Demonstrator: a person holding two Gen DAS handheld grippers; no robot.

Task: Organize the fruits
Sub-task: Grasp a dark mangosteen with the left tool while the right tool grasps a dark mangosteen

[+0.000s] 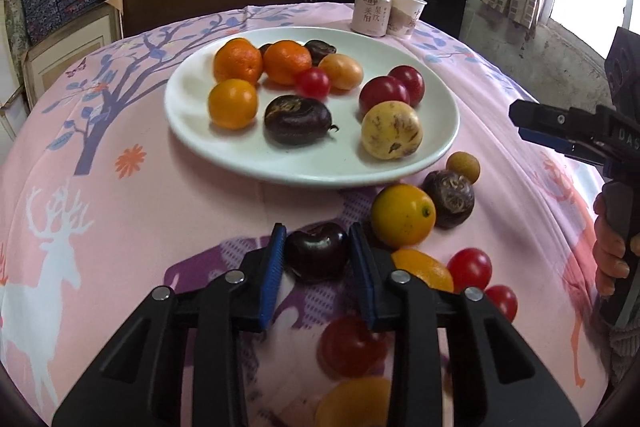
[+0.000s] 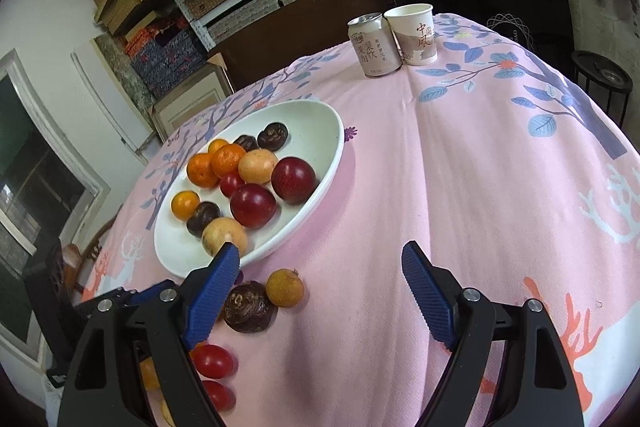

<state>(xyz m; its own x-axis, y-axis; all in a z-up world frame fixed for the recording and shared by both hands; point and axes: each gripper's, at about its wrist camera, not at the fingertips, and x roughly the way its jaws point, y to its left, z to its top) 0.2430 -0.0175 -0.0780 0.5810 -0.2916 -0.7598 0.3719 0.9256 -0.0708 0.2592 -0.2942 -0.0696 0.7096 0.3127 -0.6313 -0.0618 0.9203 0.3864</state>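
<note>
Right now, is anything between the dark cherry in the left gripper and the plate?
Nothing visible. The left gripper is shut on the cherry, and only bare tablecloth lies between it and the plate's near rim. The orange fruit sits off to the right.

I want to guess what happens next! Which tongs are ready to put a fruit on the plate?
The left tongs. They are shut on the dark cherry, just short of the white plate. The right tongs are open with nothing between them.
</note>
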